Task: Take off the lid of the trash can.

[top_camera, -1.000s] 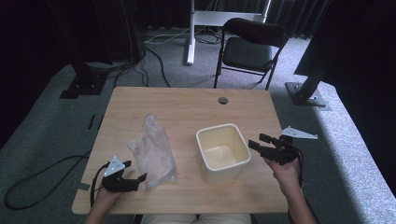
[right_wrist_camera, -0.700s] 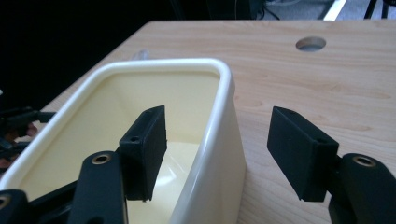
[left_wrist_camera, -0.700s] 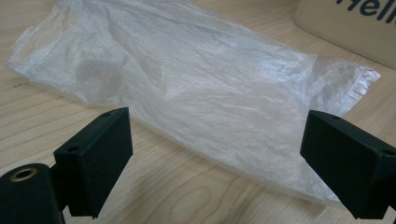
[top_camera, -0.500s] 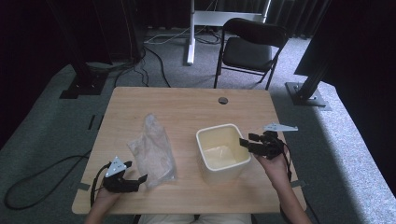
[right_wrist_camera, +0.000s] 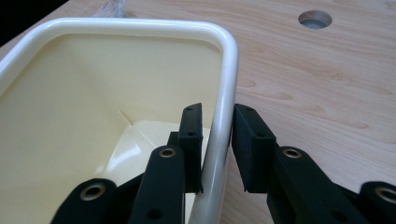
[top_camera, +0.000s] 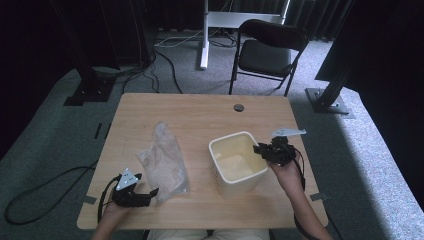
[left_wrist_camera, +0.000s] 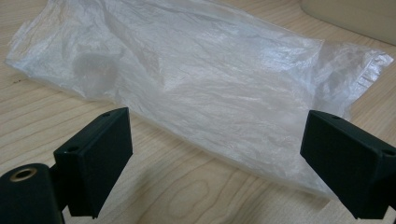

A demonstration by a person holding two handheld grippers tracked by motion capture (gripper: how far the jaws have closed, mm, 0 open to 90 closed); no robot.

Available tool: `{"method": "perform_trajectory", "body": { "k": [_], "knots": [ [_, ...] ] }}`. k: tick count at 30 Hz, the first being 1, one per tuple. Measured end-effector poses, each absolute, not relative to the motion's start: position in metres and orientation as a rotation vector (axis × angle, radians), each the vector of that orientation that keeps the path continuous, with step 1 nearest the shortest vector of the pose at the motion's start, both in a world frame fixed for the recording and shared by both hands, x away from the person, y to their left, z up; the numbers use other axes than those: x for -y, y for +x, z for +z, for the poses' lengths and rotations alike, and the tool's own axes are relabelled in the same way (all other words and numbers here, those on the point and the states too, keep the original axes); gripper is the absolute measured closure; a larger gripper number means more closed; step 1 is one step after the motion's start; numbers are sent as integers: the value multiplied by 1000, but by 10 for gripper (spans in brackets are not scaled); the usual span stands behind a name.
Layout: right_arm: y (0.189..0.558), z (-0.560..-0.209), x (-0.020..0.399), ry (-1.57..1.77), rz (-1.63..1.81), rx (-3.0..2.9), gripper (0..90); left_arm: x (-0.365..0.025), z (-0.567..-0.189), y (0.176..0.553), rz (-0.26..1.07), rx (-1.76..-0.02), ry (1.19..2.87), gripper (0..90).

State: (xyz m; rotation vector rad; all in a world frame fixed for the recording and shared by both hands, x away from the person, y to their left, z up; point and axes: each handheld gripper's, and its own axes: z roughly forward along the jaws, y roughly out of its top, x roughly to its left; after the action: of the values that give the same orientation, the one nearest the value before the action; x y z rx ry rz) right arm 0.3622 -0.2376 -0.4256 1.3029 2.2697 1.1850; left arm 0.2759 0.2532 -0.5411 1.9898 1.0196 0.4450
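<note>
Jaws of right hand-held gripper [right_wrist_camera: 217,149] now astride bin rim [right_wrist_camera: 224,65]

table [top_camera: 200,112]: plastic bag [top_camera: 164,161] lies left of centre; bin [top_camera: 236,163] stands right of it, apart. left gripper [top_camera: 141,196] rests at the near-left corner, just near of the bag. right gripper [top_camera: 259,149] straddles the bin's right wall. cable hole [top_camera: 238,107] far of the bin. chair [top_camera: 269,51] beyond the far edge.
</note>
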Motion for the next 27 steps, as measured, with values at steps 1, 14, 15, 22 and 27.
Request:
{"method": "perform_trajectory", "body": {
  "k": [1, 14, 15, 22, 27],
  "knots": [
    [363, -425, 237, 1303, 1177, -2270, 749, -253, -541, 276, 445, -1020, 1990, 96],
    [368, -422, 223, 1258, 1112, -2271, 813, -252, -541, 278, 438, -1017, 1992, 97],
    [368, -421, 222, 1260, 1111, -2275, 813, -252, -541, 278, 439, -1018, 1991, 97],
    [368, -401, 226, 1239, 1160, -2232, 813, -251, -541, 278, 438, -1017, 1993, 97],
    [371, -388, 228, 1223, 1166, -2204, 813, -251, -541, 278, 434, -1019, 1991, 97]
  ]
}}
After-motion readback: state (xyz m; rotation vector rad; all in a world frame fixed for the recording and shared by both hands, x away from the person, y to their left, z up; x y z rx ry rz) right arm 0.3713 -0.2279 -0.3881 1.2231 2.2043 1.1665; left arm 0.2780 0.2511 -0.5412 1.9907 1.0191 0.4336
